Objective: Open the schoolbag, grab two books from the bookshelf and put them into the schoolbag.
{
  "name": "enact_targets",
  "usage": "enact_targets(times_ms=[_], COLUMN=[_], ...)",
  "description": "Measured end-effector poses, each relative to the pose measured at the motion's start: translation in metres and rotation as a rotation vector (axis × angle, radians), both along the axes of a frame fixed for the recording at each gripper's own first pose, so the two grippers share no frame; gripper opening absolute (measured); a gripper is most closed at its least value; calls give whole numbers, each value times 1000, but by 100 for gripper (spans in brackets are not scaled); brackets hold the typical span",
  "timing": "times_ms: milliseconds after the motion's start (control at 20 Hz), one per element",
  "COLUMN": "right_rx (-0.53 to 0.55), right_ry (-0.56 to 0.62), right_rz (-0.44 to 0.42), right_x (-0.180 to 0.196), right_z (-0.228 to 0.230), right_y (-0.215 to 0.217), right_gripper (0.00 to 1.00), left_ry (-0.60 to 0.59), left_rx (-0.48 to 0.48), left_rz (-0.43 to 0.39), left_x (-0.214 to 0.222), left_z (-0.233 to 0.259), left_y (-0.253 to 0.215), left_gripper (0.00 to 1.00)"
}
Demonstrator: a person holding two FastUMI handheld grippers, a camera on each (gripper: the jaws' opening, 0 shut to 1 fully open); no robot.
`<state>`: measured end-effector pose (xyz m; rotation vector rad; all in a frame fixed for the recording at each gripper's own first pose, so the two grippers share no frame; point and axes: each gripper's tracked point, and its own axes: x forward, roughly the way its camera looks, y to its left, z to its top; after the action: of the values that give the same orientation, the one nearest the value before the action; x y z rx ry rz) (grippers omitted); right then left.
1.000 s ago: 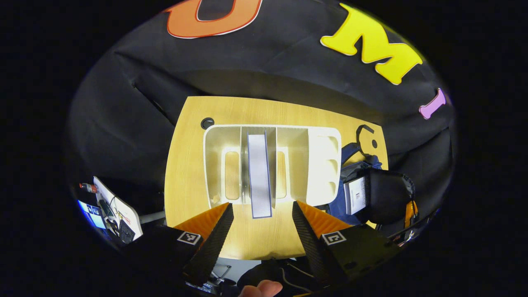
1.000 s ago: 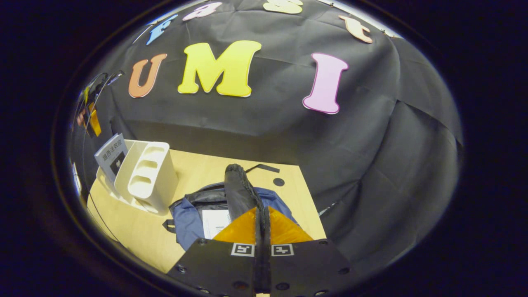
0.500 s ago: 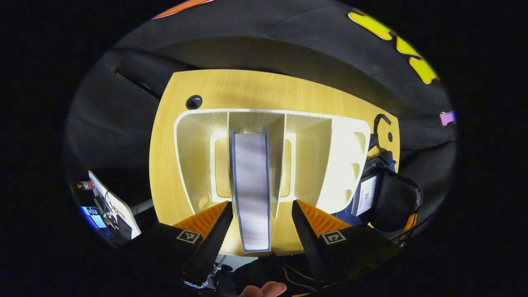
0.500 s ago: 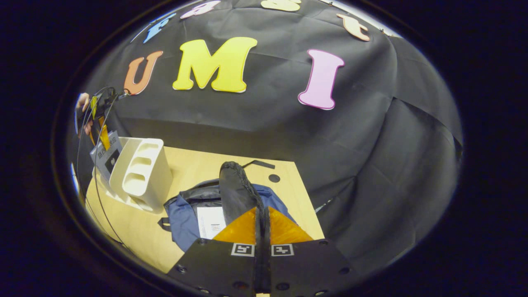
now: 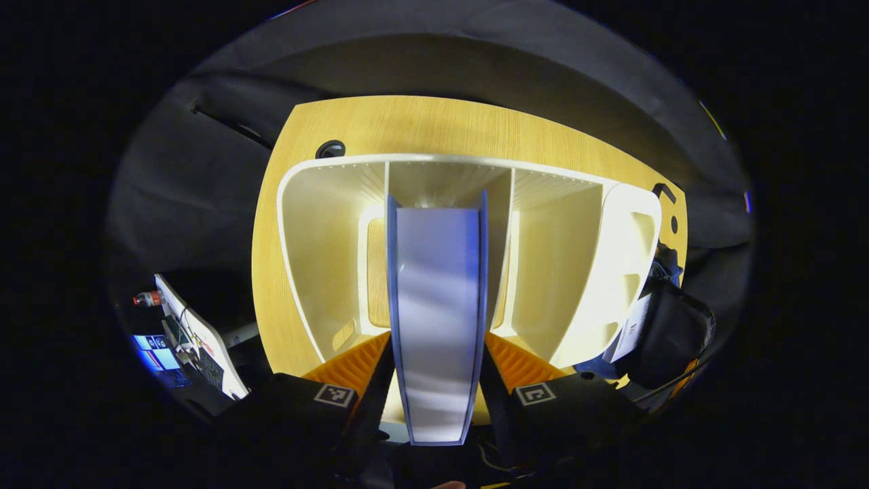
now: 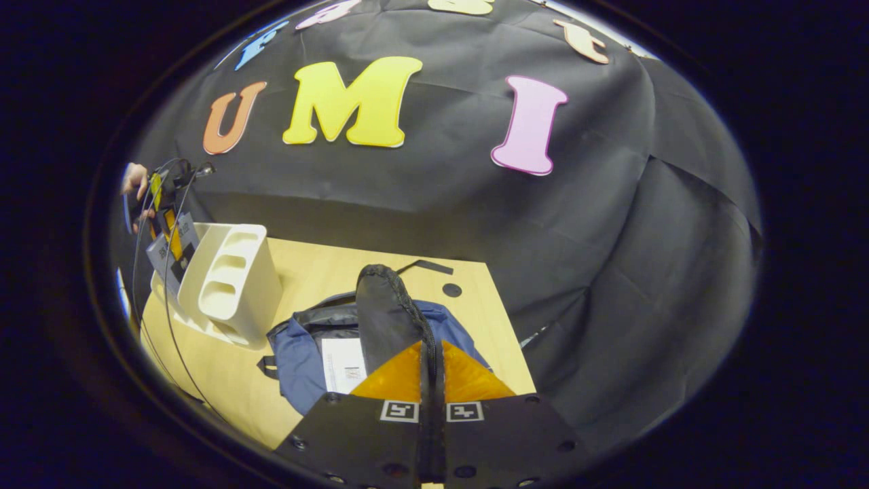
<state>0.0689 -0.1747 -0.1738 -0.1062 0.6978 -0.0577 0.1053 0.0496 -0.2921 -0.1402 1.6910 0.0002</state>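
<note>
The left gripper view looks steeply down, close over the bookshelf (image 5: 597, 258) on the table (image 5: 434, 129); the right gripper view sits lower, farther right, facing the wall. Both take in bookshelf (image 6: 231, 285), table (image 6: 319, 272) and schoolbag (image 6: 305, 353)

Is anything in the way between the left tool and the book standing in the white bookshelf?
Nothing visible. The left tool straddles the blue-edged book, which stands in a slot of the white plastic bookshelf; its fingers flank the covers.
</note>
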Motion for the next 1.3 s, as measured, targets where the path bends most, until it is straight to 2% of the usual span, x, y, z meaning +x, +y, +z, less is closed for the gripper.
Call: enact_targets(times_ms=[150,300,550,700,1100,1300], right_rx=[3,5,13,26,63,59], right_ry=[1,-2,-3,-3,-7,-11], right_rz=[2,4,12,19,19,26], right_x=[0,0,1,1,1,1], right_z=[-1,-2,-5,-7,-7,-4], right_y=[-1,-3,-4,-4,-3,-1], right_gripper=[0,0,0,0,0,0], left_ry=[20,30,12,-16,-115,-165], left_rx=[5,8,-20,-44,-113,-242], left_rz=[15,29,46,42,99,101], left_x=[-3,-6,-20,-43,-101,-127], left_z=[-3,-2,30,70,177,199], left_y=[1,2,2,10,26,4], left_gripper=[55,47,44,44,44,43])
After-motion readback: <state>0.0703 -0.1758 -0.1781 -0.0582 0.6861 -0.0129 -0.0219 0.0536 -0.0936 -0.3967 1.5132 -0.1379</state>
